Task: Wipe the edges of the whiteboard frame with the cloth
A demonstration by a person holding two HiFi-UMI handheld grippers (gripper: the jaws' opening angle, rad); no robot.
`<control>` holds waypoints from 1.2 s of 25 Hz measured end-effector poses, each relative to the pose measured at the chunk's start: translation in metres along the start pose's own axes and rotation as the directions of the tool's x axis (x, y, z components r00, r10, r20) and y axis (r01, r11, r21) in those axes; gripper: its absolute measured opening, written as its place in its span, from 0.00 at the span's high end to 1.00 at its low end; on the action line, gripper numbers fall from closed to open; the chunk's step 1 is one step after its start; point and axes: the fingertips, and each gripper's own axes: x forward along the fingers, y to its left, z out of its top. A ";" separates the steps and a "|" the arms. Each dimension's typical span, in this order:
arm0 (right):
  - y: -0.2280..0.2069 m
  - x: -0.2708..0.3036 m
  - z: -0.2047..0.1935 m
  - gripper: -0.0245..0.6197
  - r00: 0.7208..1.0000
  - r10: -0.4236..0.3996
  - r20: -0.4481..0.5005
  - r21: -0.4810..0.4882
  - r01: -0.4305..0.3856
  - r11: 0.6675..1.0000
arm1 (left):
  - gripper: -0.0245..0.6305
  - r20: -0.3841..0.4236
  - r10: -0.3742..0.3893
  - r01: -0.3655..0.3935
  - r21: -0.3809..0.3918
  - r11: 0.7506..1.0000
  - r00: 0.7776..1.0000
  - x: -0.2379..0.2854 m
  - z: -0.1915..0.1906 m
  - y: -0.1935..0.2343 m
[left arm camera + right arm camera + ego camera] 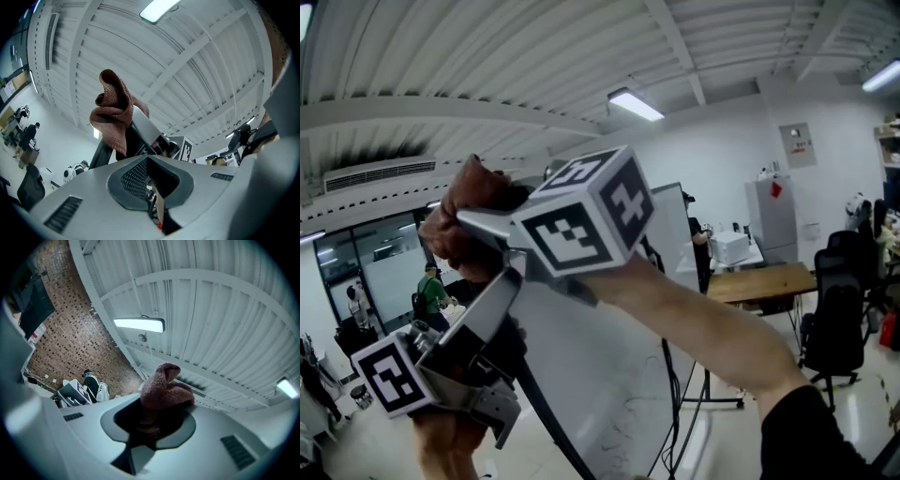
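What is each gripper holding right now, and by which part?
The right gripper pinches the reddish-brown fuzzy cloth by its bunched lower end; the left gripper is shut on nothing.

Right gripper [151, 420] was up at centre, cloth [473, 192] pinched between its jaws at its left end. Left gripper [504, 286] sat lower left, below the right one, tip pointing up toward the cloth. Whiteboard [619, 375] stood behind both grippers, running down through the centre. Table [759, 281] was right of the whiteboard and farther off, chair [839, 309] just right of the table. Cabinet [772, 216] stood behind the table at the far wall. Person [431, 291] was far left, beyond the grippers. Ceiling light [635, 105] hung above, right of centre.
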 end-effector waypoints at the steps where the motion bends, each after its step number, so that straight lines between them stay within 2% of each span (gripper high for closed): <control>1: -0.004 0.000 -0.002 0.82 1.000 0.005 -0.011 0.008 -0.005 1.000 | 0.97 0.003 -0.003 0.003 -0.001 1.000 1.000 0.002 -0.002 -0.001; 6: -0.023 0.008 -0.015 0.82 0.996 0.073 -0.053 0.047 -0.071 0.996 | 0.97 0.007 0.048 -0.049 0.051 0.998 0.999 0.014 -0.003 0.002; 12: -0.035 0.026 -0.009 0.83 0.987 0.147 -0.064 0.014 -0.147 0.989 | 0.97 0.025 0.088 -0.090 0.081 0.993 0.996 0.031 0.014 0.020; 16: -0.040 0.002 -0.024 0.83 0.979 0.181 -0.092 -0.010 -0.183 0.983 | 0.97 0.056 0.119 -0.124 0.100 0.987 0.991 0.050 -0.014 0.019; 19: -0.052 0.002 -0.026 0.83 0.975 0.192 -0.111 0.001 -0.193 0.981 | 0.97 0.073 0.145 -0.152 0.106 0.983 0.987 0.056 -0.012 0.018; 22: -0.070 0.004 -0.029 0.83 0.975 0.196 -0.105 0.043 -0.192 0.980 | 0.97 0.081 0.172 -0.180 0.102 0.978 0.982 0.058 -0.007 0.026; 26: -0.080 0.002 -0.036 0.83 0.977 0.194 -0.092 0.089 -0.186 0.978 | 0.97 0.072 0.214 -0.217 0.049 0.975 0.974 0.055 -0.015 0.041; 30: -0.083 -0.001 -0.030 0.83 0.980 0.171 -0.105 0.080 -0.163 0.983 | 0.97 0.042 0.210 -0.211 0.013 0.977 0.977 0.058 -0.018 0.043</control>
